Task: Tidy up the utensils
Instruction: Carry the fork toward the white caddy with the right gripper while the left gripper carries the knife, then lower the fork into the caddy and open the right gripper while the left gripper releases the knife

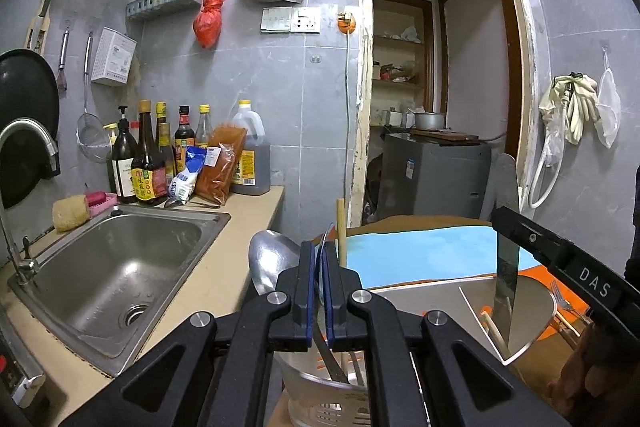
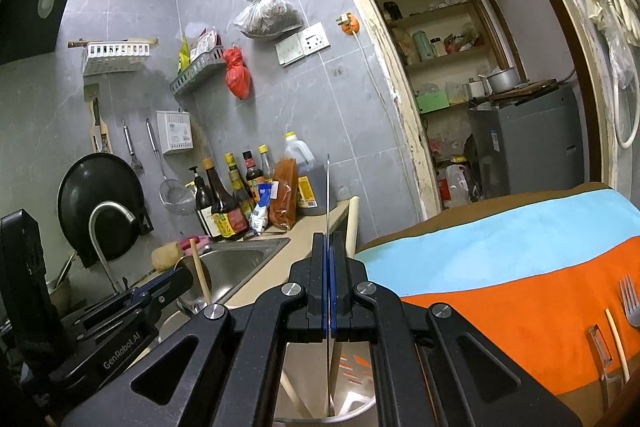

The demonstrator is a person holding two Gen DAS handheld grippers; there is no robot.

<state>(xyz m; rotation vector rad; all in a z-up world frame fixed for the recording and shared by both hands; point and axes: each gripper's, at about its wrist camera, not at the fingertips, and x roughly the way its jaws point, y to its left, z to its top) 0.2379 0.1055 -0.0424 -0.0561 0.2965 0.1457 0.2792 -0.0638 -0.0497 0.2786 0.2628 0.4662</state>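
Note:
My left gripper (image 1: 319, 259) is shut on the rim of a steel utensil holder (image 1: 320, 383). A big metal spoon (image 1: 266, 267) and a wooden chopstick (image 1: 341, 233) stand in it. My right gripper (image 2: 329, 251) is shut on a knife (image 2: 328, 187), held upright with its lower end inside the holder (image 2: 352, 407). In the left wrist view the knife blade (image 1: 506, 251) stands at the right, gripped by the right gripper's fingers (image 1: 532, 237). A fork (image 2: 630, 301), a chopstick (image 2: 616, 343) and another utensil (image 2: 600, 351) lie on the striped cloth (image 2: 520, 267).
A steel sink (image 1: 116, 267) with faucet (image 1: 24, 131) is at the left. Sauce bottles (image 1: 148, 159) and bags line the counter's back wall. A sponge (image 1: 70, 213) sits by the sink. An open doorway (image 1: 436, 87) lies ahead.

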